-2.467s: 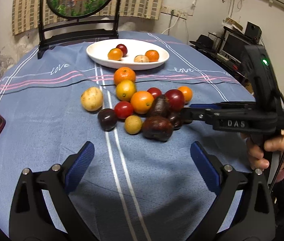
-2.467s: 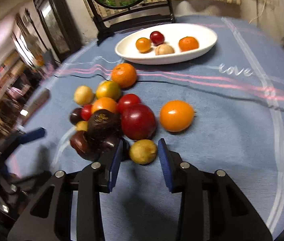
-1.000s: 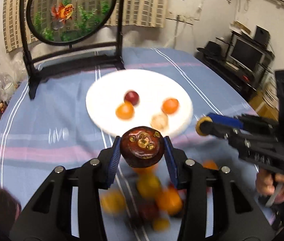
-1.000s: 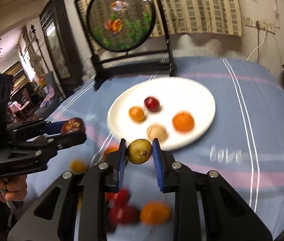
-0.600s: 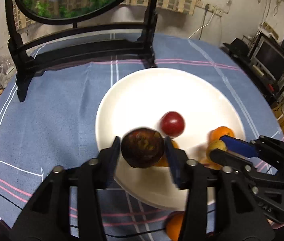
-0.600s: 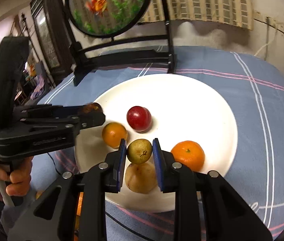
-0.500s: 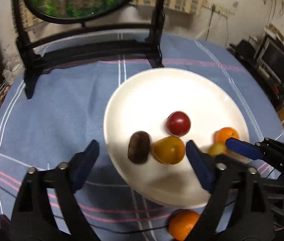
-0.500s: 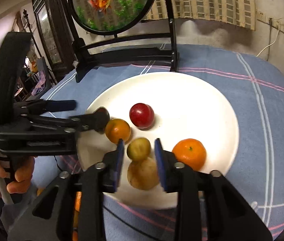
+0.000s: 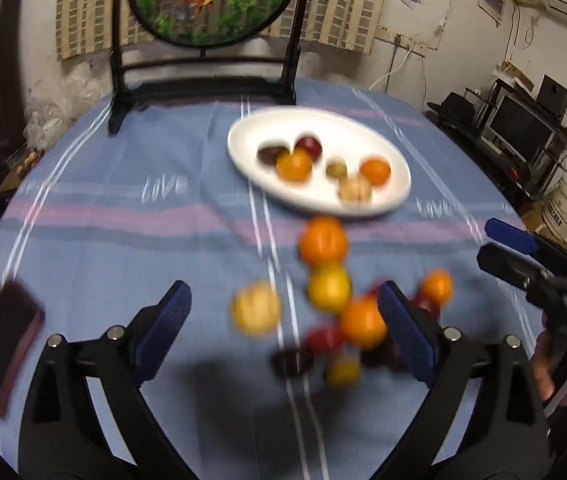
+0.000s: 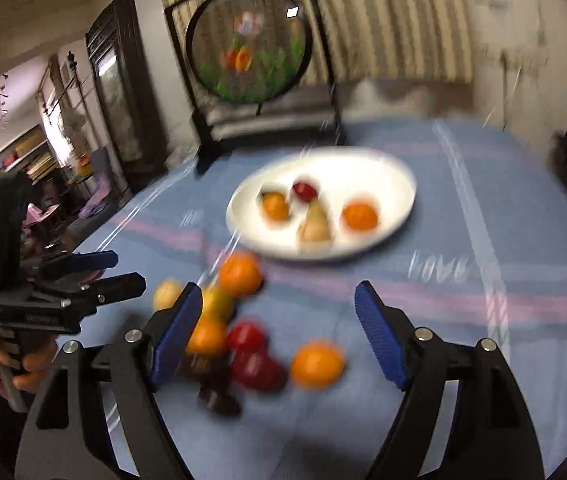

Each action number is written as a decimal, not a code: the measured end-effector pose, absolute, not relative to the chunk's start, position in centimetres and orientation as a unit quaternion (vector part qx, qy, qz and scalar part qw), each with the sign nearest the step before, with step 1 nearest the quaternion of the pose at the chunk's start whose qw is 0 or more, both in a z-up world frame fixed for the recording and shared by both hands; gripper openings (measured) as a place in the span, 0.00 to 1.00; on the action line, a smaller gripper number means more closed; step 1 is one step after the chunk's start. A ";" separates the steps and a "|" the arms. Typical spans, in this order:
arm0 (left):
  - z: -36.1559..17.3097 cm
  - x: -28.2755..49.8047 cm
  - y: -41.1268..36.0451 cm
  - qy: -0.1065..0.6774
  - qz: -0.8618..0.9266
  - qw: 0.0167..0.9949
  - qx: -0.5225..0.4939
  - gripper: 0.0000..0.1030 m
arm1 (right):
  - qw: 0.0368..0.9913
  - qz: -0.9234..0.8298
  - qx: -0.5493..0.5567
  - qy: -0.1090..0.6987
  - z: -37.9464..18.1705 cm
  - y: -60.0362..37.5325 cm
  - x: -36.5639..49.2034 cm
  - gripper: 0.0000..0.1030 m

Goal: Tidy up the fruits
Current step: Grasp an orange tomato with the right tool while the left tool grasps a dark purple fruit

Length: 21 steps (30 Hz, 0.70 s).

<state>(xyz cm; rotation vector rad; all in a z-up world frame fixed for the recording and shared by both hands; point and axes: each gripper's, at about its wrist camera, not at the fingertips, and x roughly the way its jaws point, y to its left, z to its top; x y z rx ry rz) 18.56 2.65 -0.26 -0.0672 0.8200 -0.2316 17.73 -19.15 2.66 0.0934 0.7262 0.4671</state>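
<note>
A white plate (image 9: 391,196) (image 10: 395,184) sits at the far middle of the blue tablecloth and holds several fruits, among them a dark brown one (image 9: 269,155) and a small yellow-green one (image 9: 336,169). A blurred pile of loose fruits (image 9: 331,300) (image 10: 243,332) lies on the cloth in front of the plate. My left gripper (image 9: 283,330) is open and empty, above the pile's near side. My right gripper (image 10: 279,328) is open and empty, also over the pile. Each gripper shows in the other's view, the right one (image 9: 503,248) and the left one (image 10: 111,270).
A round fish picture on a black stand (image 9: 207,0) stands at the table's far edge. A dark phone (image 9: 3,356) lies at the left edge of the cloth. Shelves with a monitor (image 9: 523,128) stand to the right of the table.
Both grippers have let go of their fruits on the plate, opened wide and pulled back toward the loose pile. The dark fruit and the small yellow-green fruit now lie on the plate.
</note>
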 end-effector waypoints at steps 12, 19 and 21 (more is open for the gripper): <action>-4.1 12.8 2.4 0.401 -0.097 0.910 -0.034 0.93 | 0.898 0.131 0.044 0.419 -0.8 -19.5 17.0 0.64; -4.1 12.6 2.2 0.402 -0.108 0.909 -0.027 0.93 | 0.872 0.129 0.122 0.457 -2.8 -20.3 20.1 0.48; -4.1 12.8 2.5 0.404 -0.110 0.908 -0.033 0.93 | 0.863 0.134 0.135 0.469 -3.4 -20.4 20.4 0.48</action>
